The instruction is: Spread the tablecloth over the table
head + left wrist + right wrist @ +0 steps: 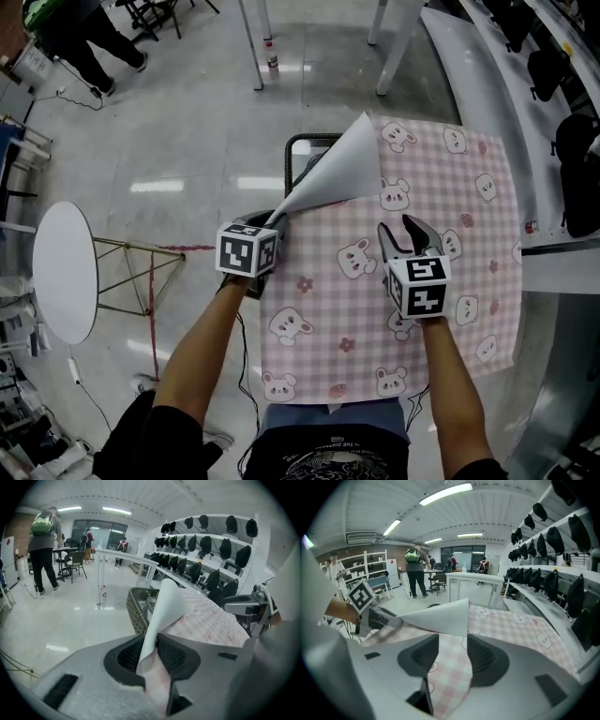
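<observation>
A pink checked tablecloth [422, 216] printed with bunnies lies over the table in the head view. Its far-left corner is folded back and up, showing the white underside [337, 169]. My left gripper [275, 221] is shut on that lifted flap at the cloth's left edge; in the left gripper view the cloth [161, 602] runs up from between the closed pads of the left gripper [152, 653]. My right gripper [405, 234] stands open just above the middle of the cloth. In the right gripper view the right gripper [452, 656] has nothing pinched, only the cloth [511, 625] lying below.
A dark woven basket [305, 155] stands beyond the table's far-left corner. A round white side table [64, 272] is at the left, a long white counter [487, 75] at the right. Shelves of black items [206, 550] line the right wall. A person [80, 37] stands far left.
</observation>
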Demonstrator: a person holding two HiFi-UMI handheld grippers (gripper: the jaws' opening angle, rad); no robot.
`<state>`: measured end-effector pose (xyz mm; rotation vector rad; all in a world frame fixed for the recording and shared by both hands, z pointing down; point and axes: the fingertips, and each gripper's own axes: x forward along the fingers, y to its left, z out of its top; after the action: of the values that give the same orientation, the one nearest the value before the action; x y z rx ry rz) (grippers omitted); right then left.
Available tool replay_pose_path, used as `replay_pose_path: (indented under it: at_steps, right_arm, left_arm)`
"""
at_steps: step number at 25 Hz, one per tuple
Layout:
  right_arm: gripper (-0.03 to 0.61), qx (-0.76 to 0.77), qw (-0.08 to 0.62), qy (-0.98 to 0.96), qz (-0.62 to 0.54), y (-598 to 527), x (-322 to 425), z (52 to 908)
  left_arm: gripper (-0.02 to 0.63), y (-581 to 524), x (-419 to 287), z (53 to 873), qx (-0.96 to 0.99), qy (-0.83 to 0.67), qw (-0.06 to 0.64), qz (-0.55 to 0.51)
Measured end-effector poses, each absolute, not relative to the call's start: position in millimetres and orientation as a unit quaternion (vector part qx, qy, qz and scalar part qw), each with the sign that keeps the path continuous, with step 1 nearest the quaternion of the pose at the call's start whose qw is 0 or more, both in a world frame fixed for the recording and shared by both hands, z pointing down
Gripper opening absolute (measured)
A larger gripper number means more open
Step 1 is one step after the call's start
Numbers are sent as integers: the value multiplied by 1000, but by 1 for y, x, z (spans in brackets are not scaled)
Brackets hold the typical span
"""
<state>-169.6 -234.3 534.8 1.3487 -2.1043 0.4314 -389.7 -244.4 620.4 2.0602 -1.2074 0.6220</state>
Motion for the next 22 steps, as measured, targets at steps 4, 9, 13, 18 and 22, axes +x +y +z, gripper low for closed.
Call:
replay_pose_path:
  at_steps: [4, 9, 13, 18, 22]
  right_arm:
    - [193, 504, 302, -793, 163, -238, -179, 533]
    - [193, 499, 303, -795, 165, -242, -187, 534]
    - [193, 499, 298, -797, 164, -239, -188, 530]
    - [193, 505, 292, -796, 163, -235, -185, 513]
    - [193, 518, 279, -792, 165, -230, -171, 508]
  left_arm:
    - [165, -245, -401, 622, 782, -470, 316, 260]
    - [319, -250, -415, 608, 785, -477, 300, 255]
    - [352, -254, -400, 574, 811, -462, 246, 262]
    - [361, -259, -363, 521, 846, -423, 171, 277]
    - [373, -261, -322, 513, 866, -376, 112, 311]
